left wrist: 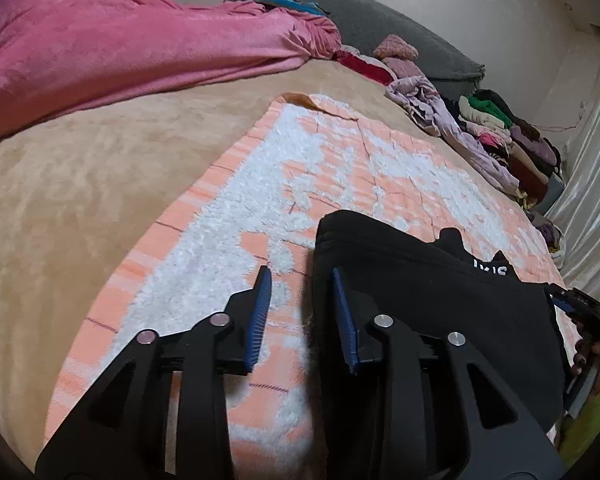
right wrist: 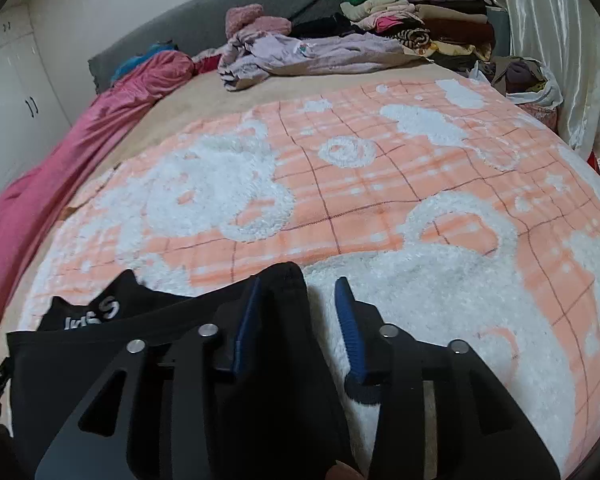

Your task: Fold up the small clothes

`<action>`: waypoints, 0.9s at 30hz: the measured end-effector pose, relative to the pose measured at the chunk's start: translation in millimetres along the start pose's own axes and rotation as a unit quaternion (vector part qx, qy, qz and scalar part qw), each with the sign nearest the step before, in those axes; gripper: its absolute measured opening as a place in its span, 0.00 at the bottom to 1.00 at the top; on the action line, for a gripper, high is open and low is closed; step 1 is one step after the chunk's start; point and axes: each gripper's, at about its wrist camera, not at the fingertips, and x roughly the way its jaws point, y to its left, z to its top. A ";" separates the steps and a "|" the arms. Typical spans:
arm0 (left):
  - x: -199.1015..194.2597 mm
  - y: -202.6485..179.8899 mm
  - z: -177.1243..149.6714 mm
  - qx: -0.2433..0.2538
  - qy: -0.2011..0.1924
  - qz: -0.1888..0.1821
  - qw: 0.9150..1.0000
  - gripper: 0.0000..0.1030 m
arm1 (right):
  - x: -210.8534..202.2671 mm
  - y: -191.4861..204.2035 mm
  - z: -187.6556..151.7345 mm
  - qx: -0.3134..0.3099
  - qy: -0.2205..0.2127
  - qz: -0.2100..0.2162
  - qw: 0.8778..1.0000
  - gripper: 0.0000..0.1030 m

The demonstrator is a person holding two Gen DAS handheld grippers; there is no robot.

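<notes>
The black garment [left wrist: 420, 300] lies flat on the peach blanket [right wrist: 360, 184]; both the left tool [left wrist: 302, 308] and the right tool [right wrist: 298, 316] are released; folding is barely begun.

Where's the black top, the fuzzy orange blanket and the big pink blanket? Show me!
black top [left wrist: 440, 300], left wrist view: on its flat middle.
fuzzy orange blanket [right wrist: 360, 200], right wrist view: on a bare orange checked patch.
big pink blanket [left wrist: 120, 48], left wrist view: on its broad middle.
</notes>
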 end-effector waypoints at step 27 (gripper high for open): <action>-68.4 14.7 -44.8 -0.021 -0.035 -0.019 0.999 0.56 | -94.5 -23.6 -69.0 -0.018 -0.024 0.032 0.999 0.70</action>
